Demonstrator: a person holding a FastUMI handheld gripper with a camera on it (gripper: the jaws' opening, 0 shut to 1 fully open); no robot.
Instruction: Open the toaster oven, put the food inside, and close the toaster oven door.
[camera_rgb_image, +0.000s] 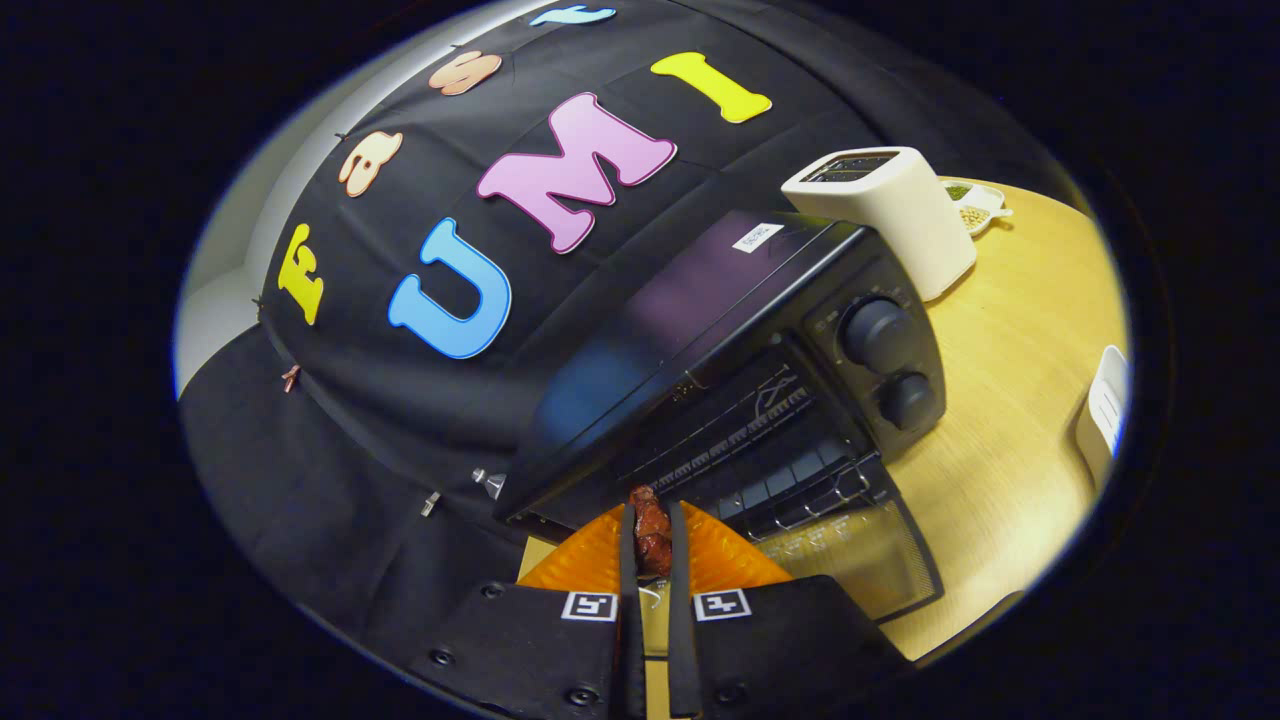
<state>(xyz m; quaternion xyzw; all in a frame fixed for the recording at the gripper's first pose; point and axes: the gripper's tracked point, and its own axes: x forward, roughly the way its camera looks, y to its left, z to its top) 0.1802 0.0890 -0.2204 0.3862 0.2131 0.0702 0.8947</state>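
Now food (651, 530) pinched between fingers (628, 560); toaster oven (740, 370) door open.

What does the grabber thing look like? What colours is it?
The gripper has two thin black fingers with ridged orange wedge-shaped pads on their outer sides. Behind them sit black blocks with round screws, each bearing a small black-and-white square marker.

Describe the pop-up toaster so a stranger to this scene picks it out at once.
Start at the black toaster oven on the wooden table, its door open beyond the gripper, which is shut on the food. Just behind its knobs stands the toaster: a tall white box with top slots, unlike the small dish beyond.
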